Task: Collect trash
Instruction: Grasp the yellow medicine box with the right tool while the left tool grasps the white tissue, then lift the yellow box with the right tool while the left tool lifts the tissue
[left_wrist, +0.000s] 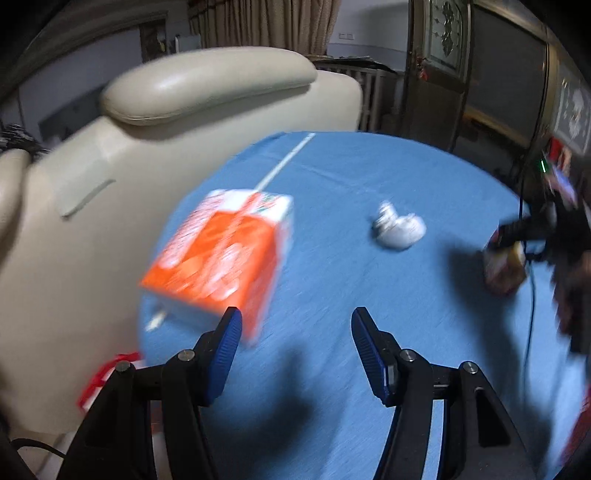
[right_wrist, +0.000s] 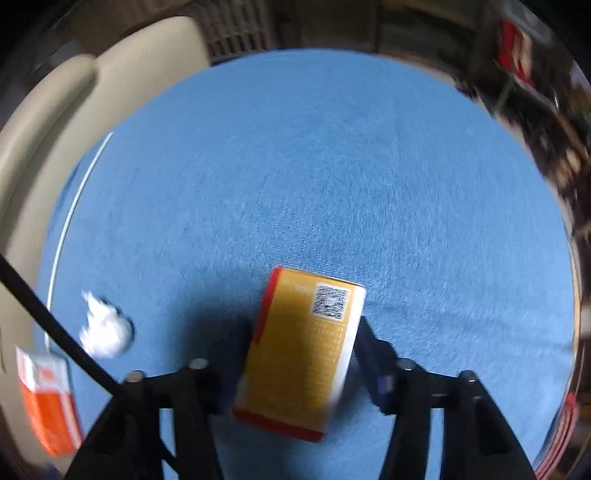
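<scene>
On the blue cloth, lower centre of the right wrist view: yellow carton (right_wrist: 306, 354) with red edges, sitting between the fingers of the right gripper (right_wrist: 295, 362).
Step in hand: pick-up of the yellow carton, judged from the fingers flanking both long sides.
Right gripper state: closing in on the carton; right finger (right_wrist: 373, 354) against the carton's white edge, left finger lost in shadow, so firm grip not confirmed.
Carton look: rigid small box, yellow face with fine print, square code patch at upper right of the face, white strip down the right side, tilted slightly clockwise; blurred.
Left gripper (left_wrist: 295, 350) state: open and empty, blue pads (left_wrist: 231, 347) well apart, bare cloth between them.
Orange carton (left_wrist: 221, 258): centre left of the left wrist view, just beyond the left pad, apparently not touching; heavily blurred, white straw (left_wrist: 284, 162) rising toward upper centre.
Crumpled tissue (left_wrist: 399, 229): centre right of the left wrist view, apart from both cartons; seen again at lower left of the right wrist view.
Blue tablecloth (right_wrist: 332, 166): round, covering the table; cream chair (left_wrist: 184, 92) behind, upper left.
Next move calls for: squeeze on the yellow carton's sides, then lift; no bin in view, so drop-off spot unknown.
Remaining, by judgement: orange carton and tissue.
</scene>
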